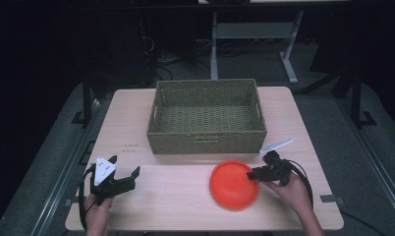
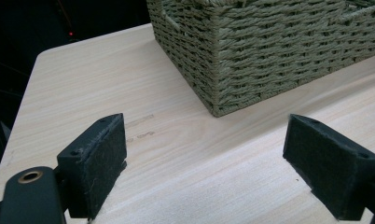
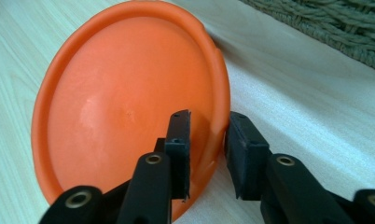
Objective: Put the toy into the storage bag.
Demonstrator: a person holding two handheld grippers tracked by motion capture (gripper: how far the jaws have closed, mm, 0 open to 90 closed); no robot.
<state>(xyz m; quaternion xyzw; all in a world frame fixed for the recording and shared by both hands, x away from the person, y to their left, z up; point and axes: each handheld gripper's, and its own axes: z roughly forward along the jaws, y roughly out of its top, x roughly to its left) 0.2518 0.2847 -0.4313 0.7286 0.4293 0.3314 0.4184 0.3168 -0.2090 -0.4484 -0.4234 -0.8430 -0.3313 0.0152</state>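
An orange round plate (image 1: 232,187) lies flat on the wooden table (image 1: 176,196), in front of the wicker basket (image 1: 207,142). My right gripper (image 1: 257,173) reaches in from the right at the plate's right rim. In the right gripper view the plate (image 3: 125,102) has its rim between the jaws of the right gripper (image 3: 209,119). One pad is over the inside and the other outside the rim, with a narrow gap still showing, so it is open. My left gripper (image 1: 125,164) hovers wide open over bare table at the front left, and the left gripper (image 2: 206,123) has nothing between its jaws.
The empty rectangular basket (image 2: 269,46) stands at the table's back middle, its near corner just ahead of the left gripper. The basket's wall (image 3: 335,28) lies just past the plate. Table edges run close behind both hands. The surroundings are dark.
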